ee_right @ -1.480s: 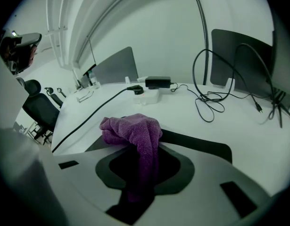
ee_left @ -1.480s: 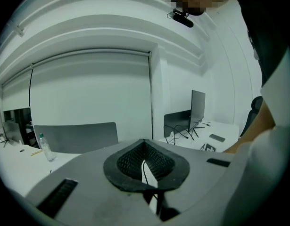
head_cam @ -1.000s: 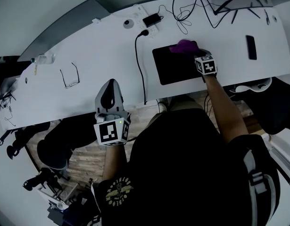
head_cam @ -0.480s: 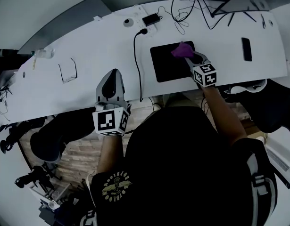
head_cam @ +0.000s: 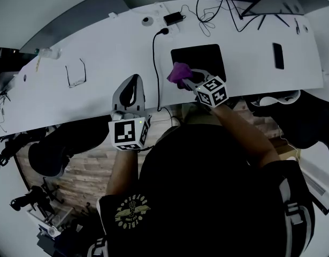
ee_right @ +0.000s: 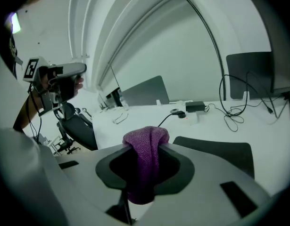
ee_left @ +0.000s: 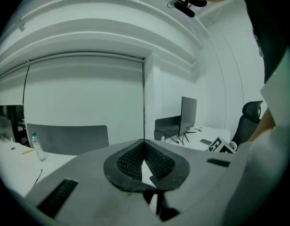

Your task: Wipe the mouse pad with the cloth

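Nearest, off the worktop's (head_cam: 100, 84) front edge, the left hand-held gripper (head_cam: 133, 80) is held with its smooth grey shell pointing at the white surface; in its own view the ribbed black pads meet at their tips and hold nothing (ee_left: 144, 145); the right hand-held gripper (head_cam: 185, 80) reaches over the edge with its jaws clamped on the cloth (head_cam: 178, 73), a purple, nubbly knitted fabric bunched into a rounded fold that bulges past the jaw tips and hangs down between them (ee_right: 145, 159); the cloth sits at the near left corner of the mouse pad (head_cam: 199, 58), overlapping its left edge, though whether it presses on the pad cannot be told; the pad is a flat, matt black rectangle lying on the smooth white worktop, and in the right gripper view it spreads just beyond and to the right of the cloth (ee_right: 215, 152); left of the pad a thin black cable (head_cam: 154, 63) runs in a long curve from the front edge to a plug; further left lie thin wire-framed glasses (head_cam: 74, 74); right of the pad lies a slim dark phone (head_cam: 278, 55); at the far edge sits a small black boxy adapter (head_cam: 171, 19) among loops of thin cable.
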Demonstrator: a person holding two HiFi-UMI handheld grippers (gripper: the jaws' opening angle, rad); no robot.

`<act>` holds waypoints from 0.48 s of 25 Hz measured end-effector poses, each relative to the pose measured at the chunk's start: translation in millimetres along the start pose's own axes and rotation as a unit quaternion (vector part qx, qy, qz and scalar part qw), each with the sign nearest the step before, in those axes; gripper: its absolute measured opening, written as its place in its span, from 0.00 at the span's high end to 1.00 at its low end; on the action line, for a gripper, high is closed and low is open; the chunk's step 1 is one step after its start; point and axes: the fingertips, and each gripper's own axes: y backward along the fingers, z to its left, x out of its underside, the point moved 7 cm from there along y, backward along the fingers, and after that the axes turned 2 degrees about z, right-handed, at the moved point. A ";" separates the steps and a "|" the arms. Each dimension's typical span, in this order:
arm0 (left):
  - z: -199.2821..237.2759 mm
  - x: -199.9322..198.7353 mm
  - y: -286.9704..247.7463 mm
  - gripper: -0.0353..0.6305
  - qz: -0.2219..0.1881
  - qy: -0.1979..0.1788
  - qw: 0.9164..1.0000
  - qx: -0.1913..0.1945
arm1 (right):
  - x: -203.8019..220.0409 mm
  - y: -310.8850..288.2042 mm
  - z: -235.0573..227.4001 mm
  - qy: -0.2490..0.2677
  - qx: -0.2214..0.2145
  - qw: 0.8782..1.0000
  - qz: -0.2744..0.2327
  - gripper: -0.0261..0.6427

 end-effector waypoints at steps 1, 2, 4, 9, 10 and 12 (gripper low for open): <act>0.8 3.0 3.3 0.94 0.003 0.000 1.000 -0.001 | 7.1 -7.1 2.3 -0.002 0.000 1.000 0.011 0.83; 1.4 5.8 6.2 0.94 0.006 0.000 1.000 0.000 | 14.7 -14.6 2.9 -0.003 0.002 1.000 0.022 0.83; 0.9 10.3 10.5 0.94 0.014 0.001 1.000 0.006 | 31.0 -30.7 -0.6 0.001 0.008 0.999 0.048 0.83; -4.1 16.3 17.1 0.94 0.030 -0.015 0.999 0.009 | 74.7 -53.4 -26.2 0.014 0.040 0.992 0.116 0.83; -4.2 15.2 16.7 0.94 0.033 -0.019 0.999 0.008 | 80.5 -53.6 -32.7 0.013 0.047 0.991 0.124 0.83; -4.5 13.5 13.7 0.94 0.039 -0.026 0.999 0.008 | 88.2 -50.0 -45.6 0.010 0.059 0.990 0.129 0.83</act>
